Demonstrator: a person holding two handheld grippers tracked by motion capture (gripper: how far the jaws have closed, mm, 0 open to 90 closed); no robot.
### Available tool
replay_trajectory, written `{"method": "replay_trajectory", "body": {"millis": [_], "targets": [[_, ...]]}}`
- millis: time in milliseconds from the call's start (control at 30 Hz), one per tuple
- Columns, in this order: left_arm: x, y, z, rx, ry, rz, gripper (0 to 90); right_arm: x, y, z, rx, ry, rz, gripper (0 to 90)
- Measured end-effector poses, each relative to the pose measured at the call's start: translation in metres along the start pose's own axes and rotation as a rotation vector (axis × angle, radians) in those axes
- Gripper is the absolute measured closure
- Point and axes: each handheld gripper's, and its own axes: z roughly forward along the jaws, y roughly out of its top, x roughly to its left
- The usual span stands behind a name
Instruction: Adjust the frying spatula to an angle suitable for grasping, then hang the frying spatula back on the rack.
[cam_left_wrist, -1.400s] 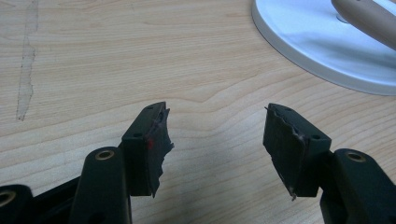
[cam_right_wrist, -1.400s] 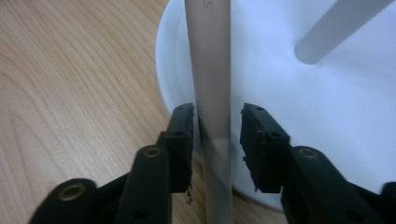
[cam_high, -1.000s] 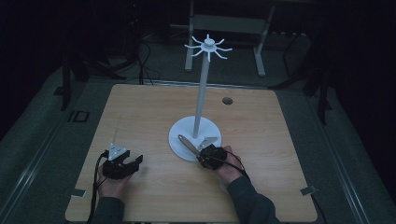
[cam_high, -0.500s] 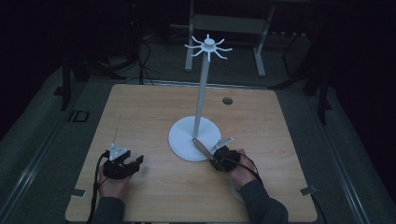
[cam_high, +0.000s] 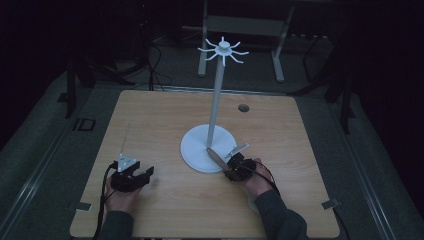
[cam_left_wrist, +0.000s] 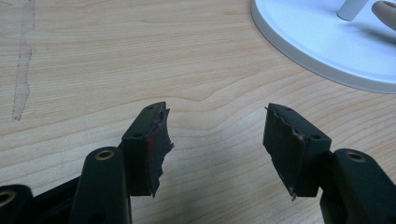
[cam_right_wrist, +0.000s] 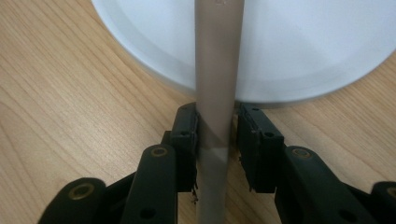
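The left gripper (cam_high: 134, 176) rested on the wooden table (cam_high: 150, 120) with its jaws spread and nothing between them, well apart from the white stand (cam_high: 216, 105). Right of it, the right gripper (cam_high: 231, 164) pinched a flat grey metal utensil handle (cam_right_wrist: 215, 84) that reached over the stand's round base (cam_high: 197, 150). Judging by this, the utensil was gripped but not yet hung on the hooks (cam_high: 223, 50) at the top.

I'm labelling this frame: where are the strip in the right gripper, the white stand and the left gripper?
strip (cam_right_wrist: 214, 88), right gripper view, mid-length
stand (cam_high: 200, 147), high view, bare base disc
left gripper (cam_left_wrist: 215, 149), left gripper view, between its open tips
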Motion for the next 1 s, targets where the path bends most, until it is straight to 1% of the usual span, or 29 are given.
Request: {"method": "replay_trajectory", "body": {"millis": [67,167,300,433,533,633,800,1000], "targets": [[0.000,0.000,0.000,0.001,0.000,0.000,40.6,0.000,0.001,0.000,0.002,0.009,-0.007,73.2],[0.000,0.000,0.000,0.000,-0.001,0.001,40.6,0.001,0.002,0.000,0.008,-0.001,-0.009,74.1],[0.001,0.000,0.001,0.001,-0.001,-0.002,40.6,0.003,0.000,-0.001,0.000,-0.013,-0.005,74.4],[0.000,0.000,0.003,0.009,-0.004,0.002,40.6,0.004,-0.002,-0.004,-0.019,-0.013,-0.011,74.4],[-0.001,0.001,0.002,0.004,-0.004,0.006,40.6,0.004,-0.003,-0.007,-0.031,-0.011,-0.001,74.4],[-0.001,0.001,0.002,0.005,-0.005,0.003,40.6,0.005,-0.004,-0.011,-0.050,-0.014,-0.007,74.4],[-0.001,0.001,0.002,0.001,-0.005,0.001,40.6,0.006,-0.007,-0.020,-0.082,-0.026,-0.006,74.5],[-0.001,0.001,0.002,0.001,-0.003,0.002,40.6,0.008,-0.012,-0.026,-0.119,-0.037,-0.017,74.5]]}}
